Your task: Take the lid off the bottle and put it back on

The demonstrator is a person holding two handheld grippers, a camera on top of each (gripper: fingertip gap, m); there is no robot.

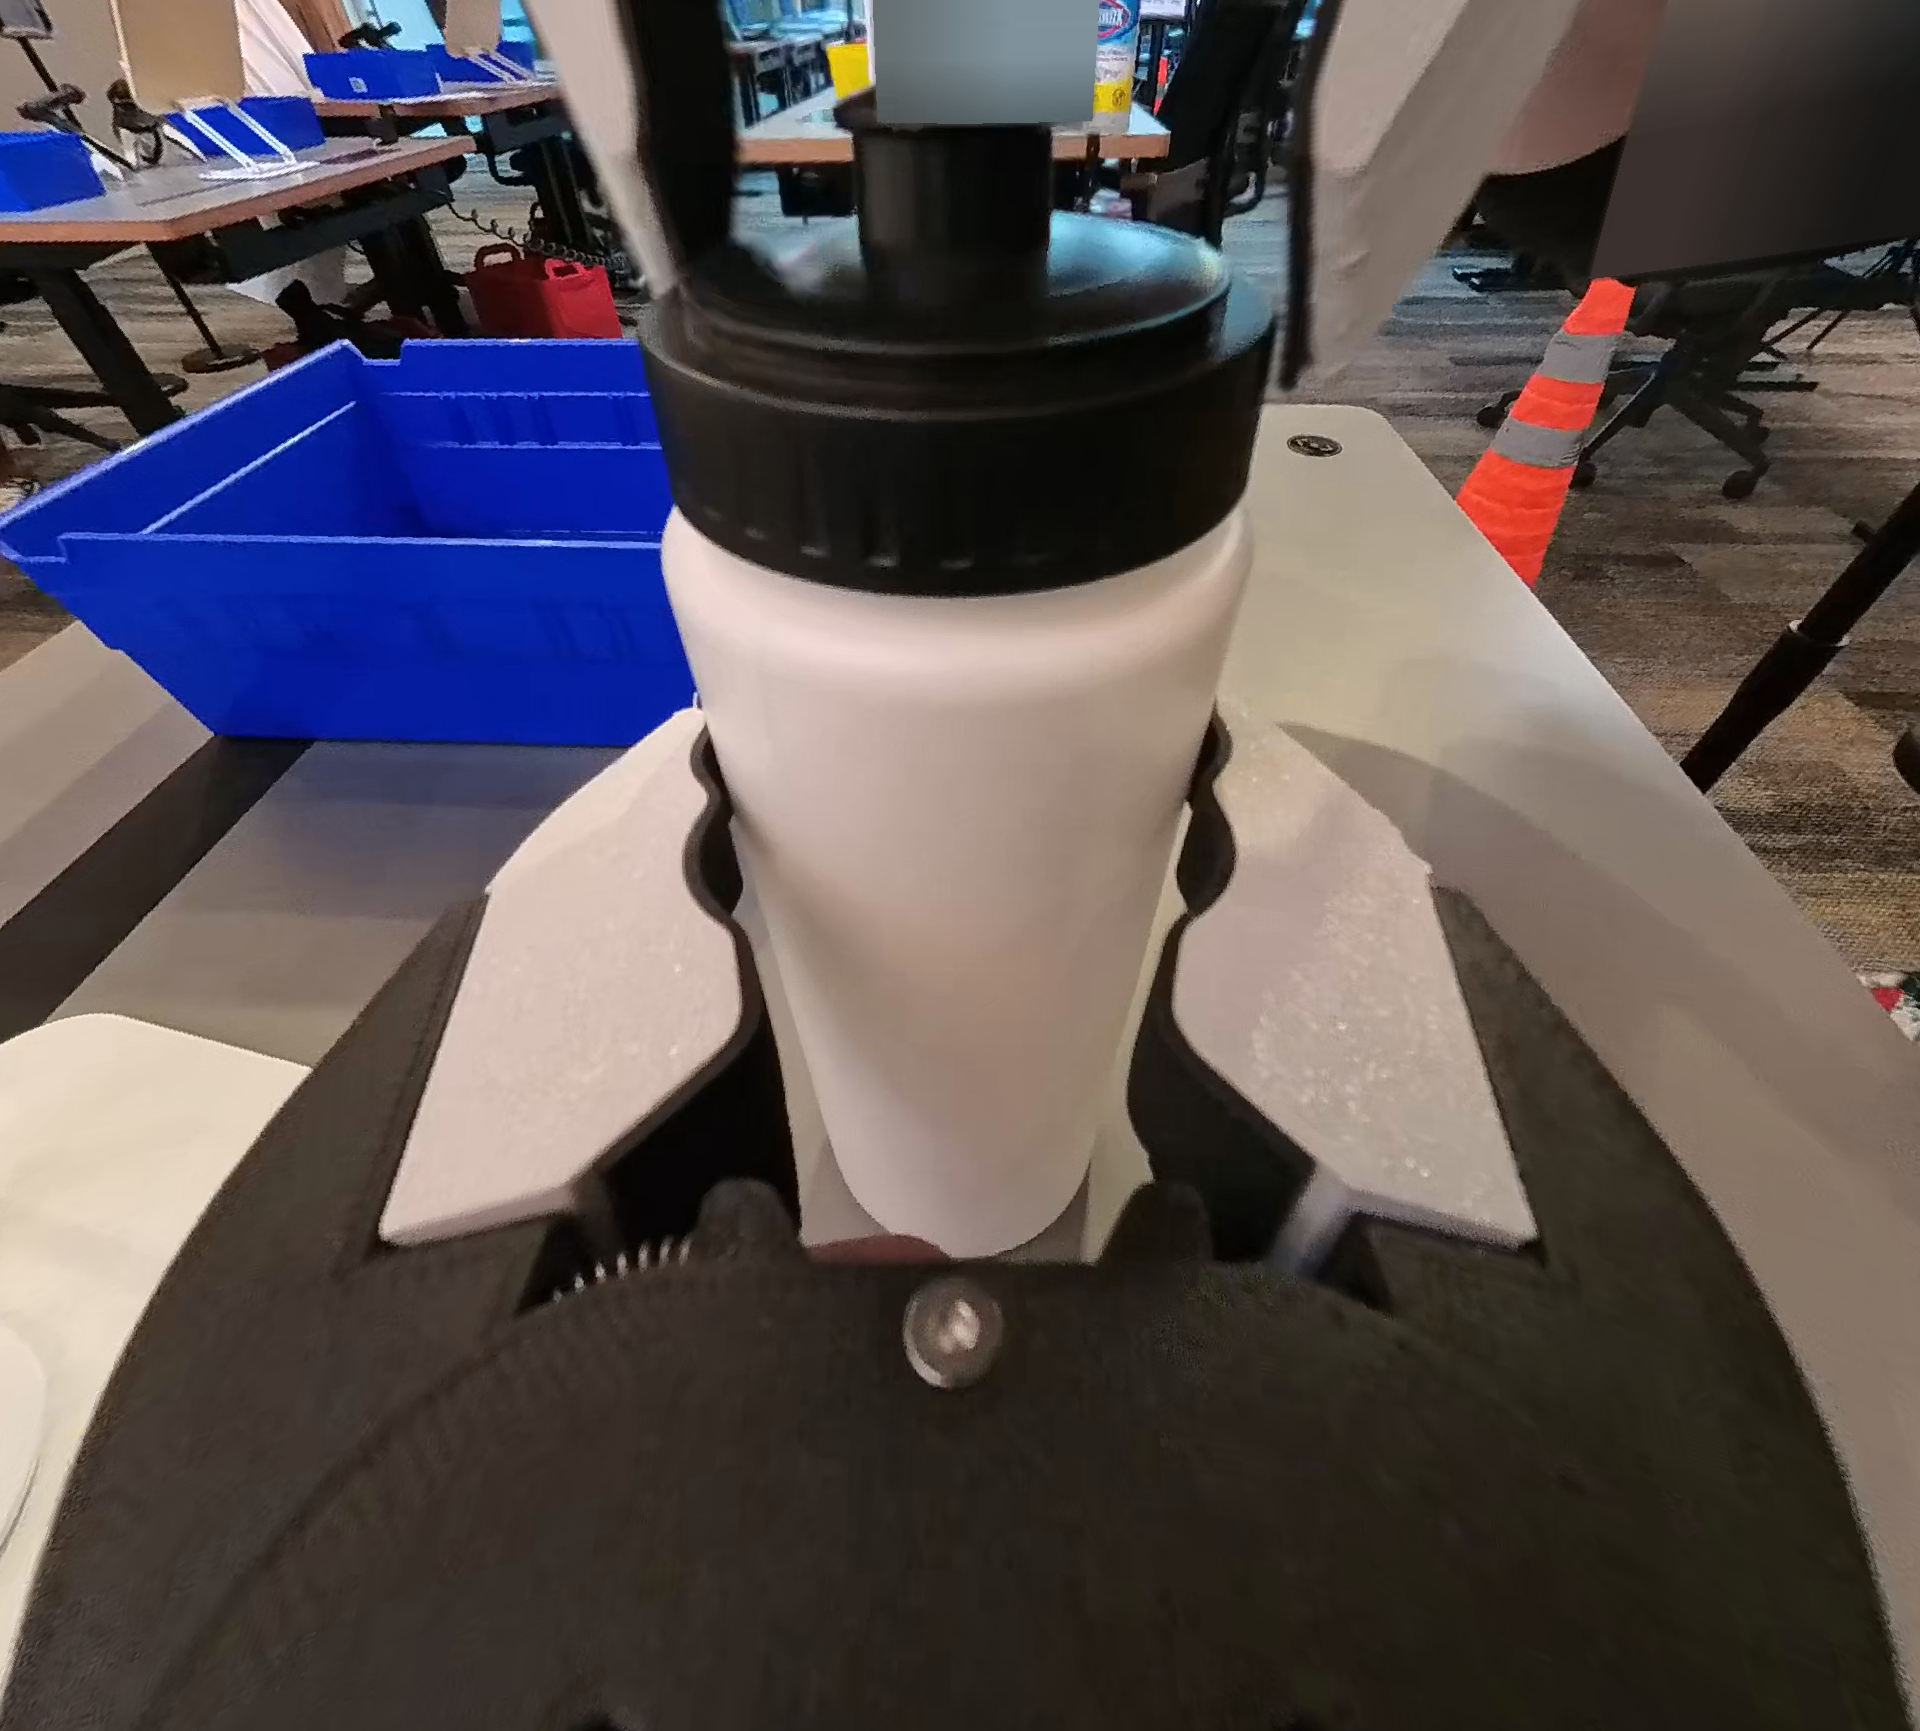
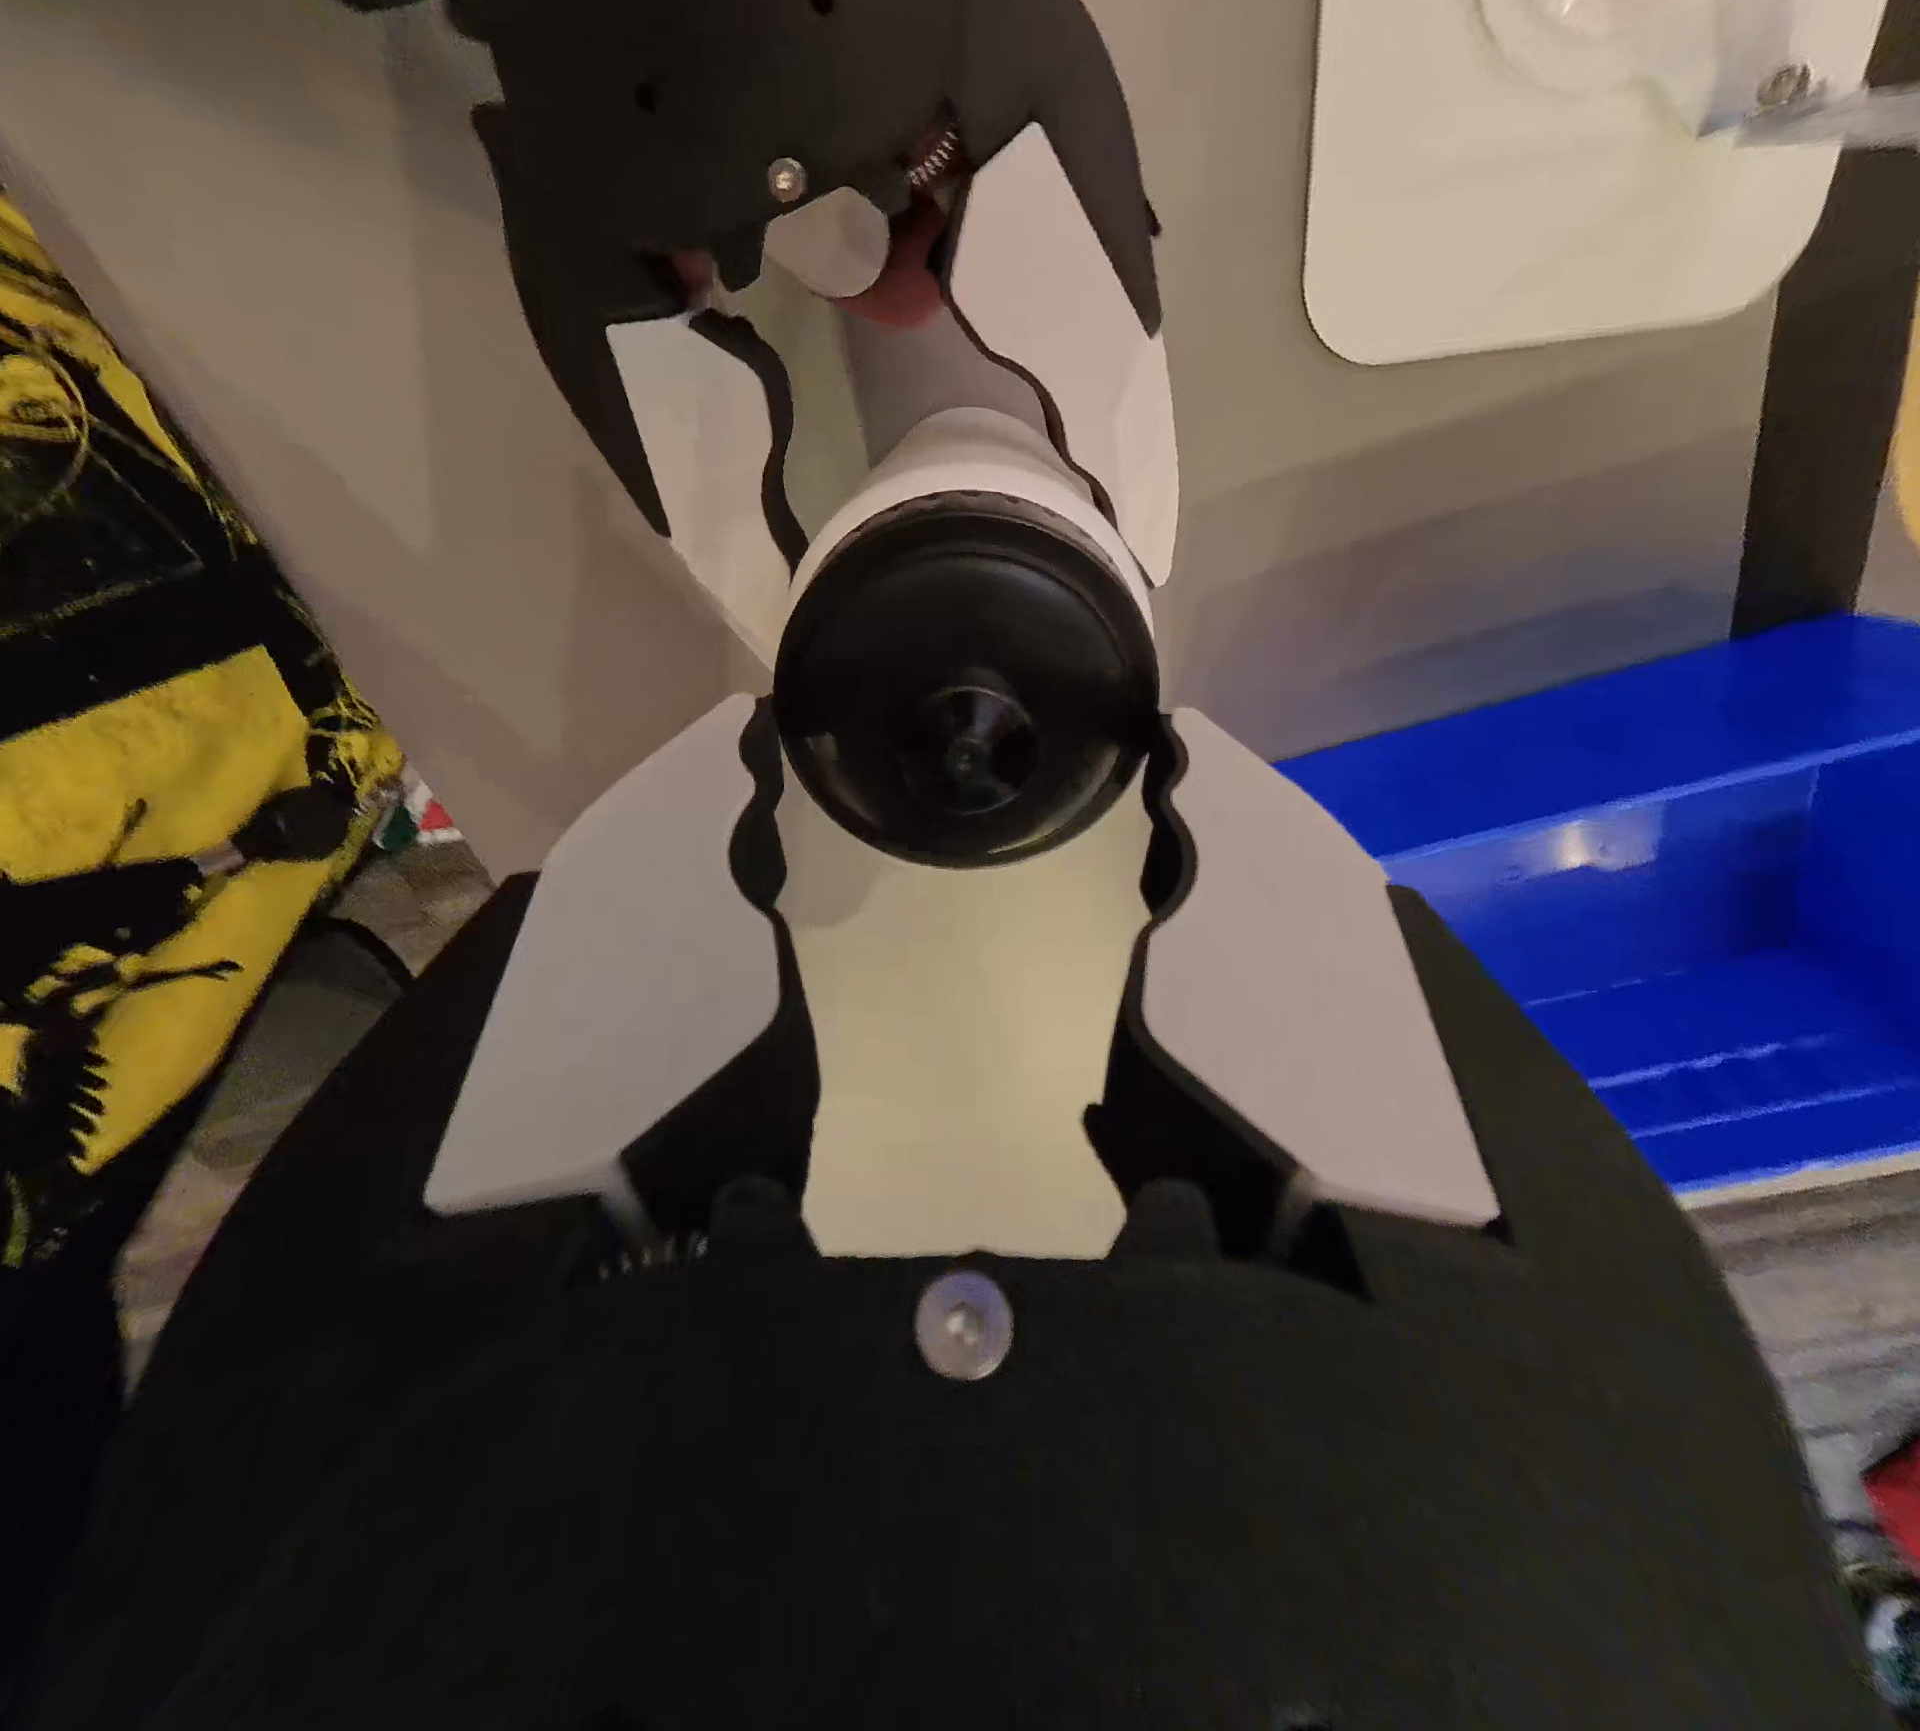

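A white bottle [image 1: 956,850] with a black spout lid [image 1: 956,434] stands upright over the grey table [image 1: 1455,746]. My left gripper [image 1: 961,746] is shut on the bottle's body, with a finger on each side. My right gripper [image 2: 961,746] comes down from above, and its fingertips [image 2: 1169,777] press the two sides of the lid [image 2: 966,684]. In the left wrist view the right gripper [image 1: 982,331] straddles the lid from the top. In the right wrist view the left gripper [image 2: 935,476] grips the bottle [image 2: 966,455] below the lid. The lid sits on the bottle's neck.
A blue bin [image 1: 364,601] stands on the table just left of the bottle; it also shows in the right wrist view [image 2: 1662,954]. A white tray [image 2: 1538,123] lies near the left gripper. An orange cone [image 1: 1548,434] stands on the floor past the table's right edge. A person's yellow and black garment [image 2: 125,746] is close by.
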